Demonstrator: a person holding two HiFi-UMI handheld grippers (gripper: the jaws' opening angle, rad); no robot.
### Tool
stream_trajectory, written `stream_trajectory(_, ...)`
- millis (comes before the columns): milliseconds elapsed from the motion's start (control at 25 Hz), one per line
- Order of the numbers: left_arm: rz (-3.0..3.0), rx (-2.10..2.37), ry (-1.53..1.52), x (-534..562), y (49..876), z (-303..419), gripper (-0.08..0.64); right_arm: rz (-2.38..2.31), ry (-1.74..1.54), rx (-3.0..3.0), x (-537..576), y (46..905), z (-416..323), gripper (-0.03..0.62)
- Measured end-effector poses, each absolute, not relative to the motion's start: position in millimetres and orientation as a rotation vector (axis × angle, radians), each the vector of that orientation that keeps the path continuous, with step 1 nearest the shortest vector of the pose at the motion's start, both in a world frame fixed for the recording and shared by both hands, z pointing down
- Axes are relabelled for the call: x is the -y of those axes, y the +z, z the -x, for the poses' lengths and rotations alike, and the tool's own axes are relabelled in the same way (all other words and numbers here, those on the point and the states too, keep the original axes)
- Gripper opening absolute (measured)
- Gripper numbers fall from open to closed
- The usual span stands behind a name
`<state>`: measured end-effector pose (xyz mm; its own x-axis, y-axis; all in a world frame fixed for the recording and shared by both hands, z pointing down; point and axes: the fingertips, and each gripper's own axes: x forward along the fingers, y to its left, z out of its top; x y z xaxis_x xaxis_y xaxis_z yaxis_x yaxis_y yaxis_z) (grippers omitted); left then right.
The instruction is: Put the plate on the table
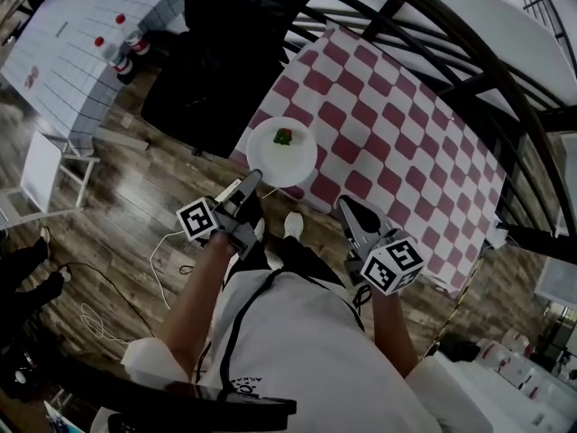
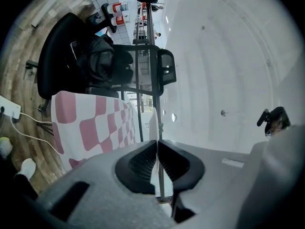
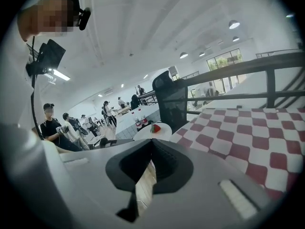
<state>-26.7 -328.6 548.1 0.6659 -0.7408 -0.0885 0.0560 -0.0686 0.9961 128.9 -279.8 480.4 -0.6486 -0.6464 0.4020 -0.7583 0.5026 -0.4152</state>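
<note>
A white plate (image 1: 282,156) carrying a small red and green piece of food (image 1: 284,137) hangs over the near left corner of the red-and-white checked table (image 1: 406,142). My left gripper (image 1: 253,179) is shut on the plate's near rim. In the left gripper view the plate (image 2: 154,123) shows edge-on as a thin white line pinched between the jaws of that gripper (image 2: 157,144). I cannot tell whether the plate rests on the cloth. My right gripper (image 1: 348,206) hovers at the table's near edge, to the right of the plate, shut with nothing in it (image 3: 151,142). From there the plate (image 3: 153,132) shows ahead.
A black chair (image 1: 216,61) stands just left of the table, behind the plate. Black railings (image 1: 505,88) curve over the table's far side. Another table with a grid cloth (image 1: 81,43) holds bottles (image 1: 117,48). Cables (image 1: 162,260) lie on the wooden floor. People (image 3: 52,128) stand in the distance.
</note>
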Motion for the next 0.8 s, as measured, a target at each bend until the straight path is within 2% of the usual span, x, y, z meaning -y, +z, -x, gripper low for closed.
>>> stream_trajectory(800,-1.498,0.583,-0.66,359,656,21,0.02,-1.133,0.94,2.47,286,548,-125,0.008)
